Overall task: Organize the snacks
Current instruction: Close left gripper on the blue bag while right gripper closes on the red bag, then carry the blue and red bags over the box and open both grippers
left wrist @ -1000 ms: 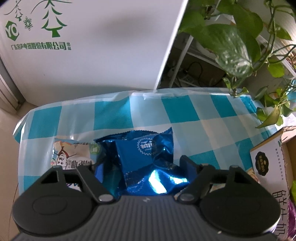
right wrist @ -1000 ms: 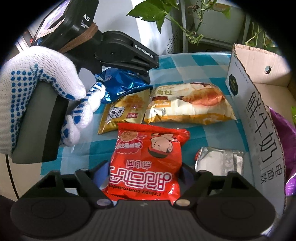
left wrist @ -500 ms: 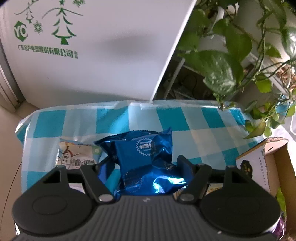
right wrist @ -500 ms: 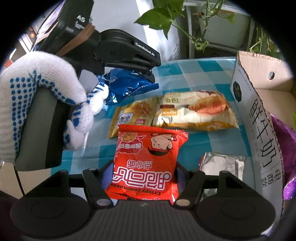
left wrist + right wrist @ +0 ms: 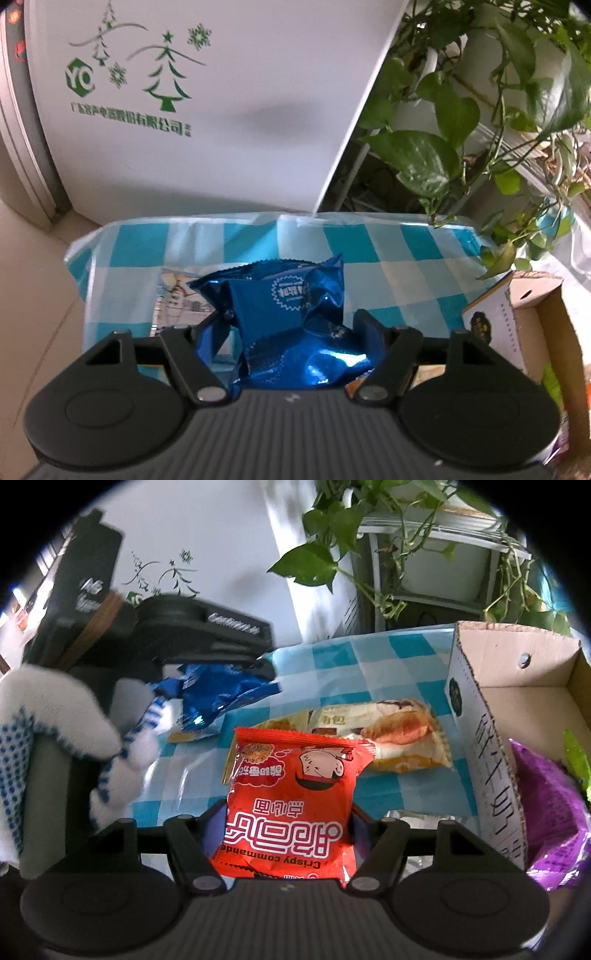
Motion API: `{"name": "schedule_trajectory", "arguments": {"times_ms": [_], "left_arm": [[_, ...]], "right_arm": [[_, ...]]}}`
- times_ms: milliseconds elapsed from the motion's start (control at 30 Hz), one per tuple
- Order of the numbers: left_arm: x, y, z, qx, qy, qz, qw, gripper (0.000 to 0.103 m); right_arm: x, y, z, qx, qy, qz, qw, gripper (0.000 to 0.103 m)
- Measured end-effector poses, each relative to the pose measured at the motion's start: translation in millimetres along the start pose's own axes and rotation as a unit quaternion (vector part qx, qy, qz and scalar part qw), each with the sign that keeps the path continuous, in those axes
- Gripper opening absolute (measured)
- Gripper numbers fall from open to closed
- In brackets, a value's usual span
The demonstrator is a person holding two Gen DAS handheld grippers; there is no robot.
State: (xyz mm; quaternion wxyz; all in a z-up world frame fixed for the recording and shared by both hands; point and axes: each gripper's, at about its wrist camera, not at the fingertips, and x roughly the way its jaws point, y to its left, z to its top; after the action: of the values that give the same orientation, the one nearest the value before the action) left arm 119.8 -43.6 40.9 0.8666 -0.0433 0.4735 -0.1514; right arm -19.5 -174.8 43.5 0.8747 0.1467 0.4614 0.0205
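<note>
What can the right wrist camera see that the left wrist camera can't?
Only the right view shows the red snack bag in the right gripper, the bread packet on the table, the purple bag inside the box and the gloved hand. Only the left view shows the white packet behind the blue bag. Both show the blue snack bag clamped in the left gripper, the checked tablecloth, the cardboard box and the plant.

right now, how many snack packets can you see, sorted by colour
blue packet: 1
red packet: 1
yellow packet, mostly hidden behind the red one: 1
cream and orange bread packet: 1
silver packet: 1
purple bag: 1
white printed packet: 1
total: 7
</note>
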Motion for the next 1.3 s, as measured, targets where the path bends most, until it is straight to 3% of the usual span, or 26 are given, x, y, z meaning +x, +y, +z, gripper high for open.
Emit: {"name": "schedule_trajectory", "arguments": {"times_ms": [667,1300], "left_arm": [[-48,8,-24,0.001,-0.040,0.005,0.9992,0.073],[-73,-35,-27,0.039,-0.080,-0.026,0.9957,0.073]], "right_arm": [[-23,-16,13,0.020,-0.039,-0.002,0.999,0.073],[-56,-49,32,0.023,-0.093,-0.052,0.994,0.073]]}}
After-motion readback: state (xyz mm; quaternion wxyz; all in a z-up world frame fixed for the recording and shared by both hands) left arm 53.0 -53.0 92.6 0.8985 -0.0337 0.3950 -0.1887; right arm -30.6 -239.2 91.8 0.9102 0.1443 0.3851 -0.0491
